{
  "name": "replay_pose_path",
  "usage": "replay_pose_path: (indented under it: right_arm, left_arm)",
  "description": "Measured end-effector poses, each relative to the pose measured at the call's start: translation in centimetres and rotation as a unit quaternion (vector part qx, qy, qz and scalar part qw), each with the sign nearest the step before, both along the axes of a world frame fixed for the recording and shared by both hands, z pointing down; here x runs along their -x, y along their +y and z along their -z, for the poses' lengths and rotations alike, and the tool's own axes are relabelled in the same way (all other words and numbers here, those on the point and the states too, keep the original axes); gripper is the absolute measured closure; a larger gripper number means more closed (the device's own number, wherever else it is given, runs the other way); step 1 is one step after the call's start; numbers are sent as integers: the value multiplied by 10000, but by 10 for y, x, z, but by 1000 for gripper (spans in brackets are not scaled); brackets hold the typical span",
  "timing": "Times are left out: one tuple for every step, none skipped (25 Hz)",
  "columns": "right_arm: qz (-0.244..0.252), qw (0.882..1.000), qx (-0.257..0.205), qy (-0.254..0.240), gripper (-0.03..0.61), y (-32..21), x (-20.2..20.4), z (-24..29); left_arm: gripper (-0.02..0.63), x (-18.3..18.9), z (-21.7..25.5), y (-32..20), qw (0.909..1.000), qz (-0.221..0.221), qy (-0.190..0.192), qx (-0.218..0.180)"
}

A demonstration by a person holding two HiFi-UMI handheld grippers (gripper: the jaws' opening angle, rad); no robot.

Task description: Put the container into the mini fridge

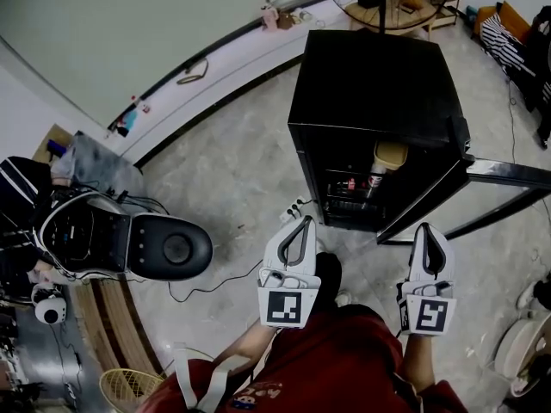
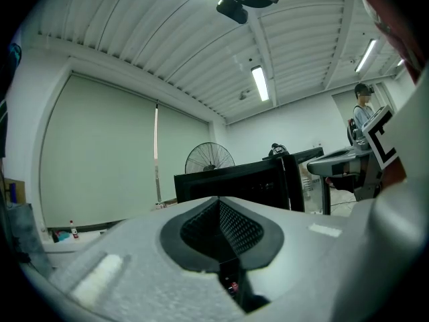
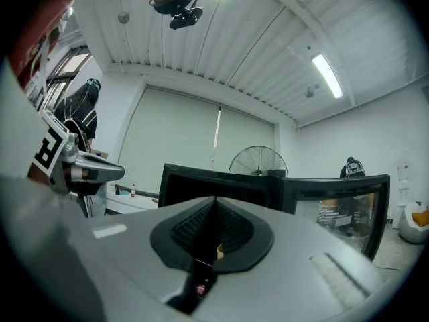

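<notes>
Container (image 1: pixel 388 157), with its tan lid, stands upright inside the open mini fridge (image 1: pixel 370 84), on an upper shelf toward the right side, with neither claw touching it. At far left a black rounded seat (image 1: pixel 168 246) sits on the pale floor. The left gripper (image 1: pixel 300 222) is held just short of the fridge front, and its own view shows its jaws pressed together with nothing between them. Farther right, the right gripper (image 1: pixel 428 228) hangs near the fridge's lower right corner, likewise closed and empty. The fridge door (image 1: pixel 508 175) stands swung out to the right.
</notes>
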State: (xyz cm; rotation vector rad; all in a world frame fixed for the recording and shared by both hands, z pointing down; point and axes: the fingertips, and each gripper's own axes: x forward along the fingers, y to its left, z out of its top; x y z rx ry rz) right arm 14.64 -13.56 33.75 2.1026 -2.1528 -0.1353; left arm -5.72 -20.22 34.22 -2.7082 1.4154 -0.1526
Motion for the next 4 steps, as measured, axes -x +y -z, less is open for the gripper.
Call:
replay_pose_path:
  right_arm:
    - [-2, 10000, -3, -2, 577, 1, -1, 0]
    - [-7, 10000, -5, -4, 578, 2, -3, 0]
    - [-13, 10000, -8, -7, 578, 3, -5, 0]
    - [-20, 10000, -11, -9, 578, 3, -7, 1]
  left_arm:
    - [607, -2, 0, 1, 10000, -6, 1, 2]
    - [607, -3, 0, 2, 10000, -15, -7, 4]
    - [607, -5, -1, 3, 10000, -25, -17, 10]
    - [607, -7, -1, 4, 10000, -36, -28, 17]
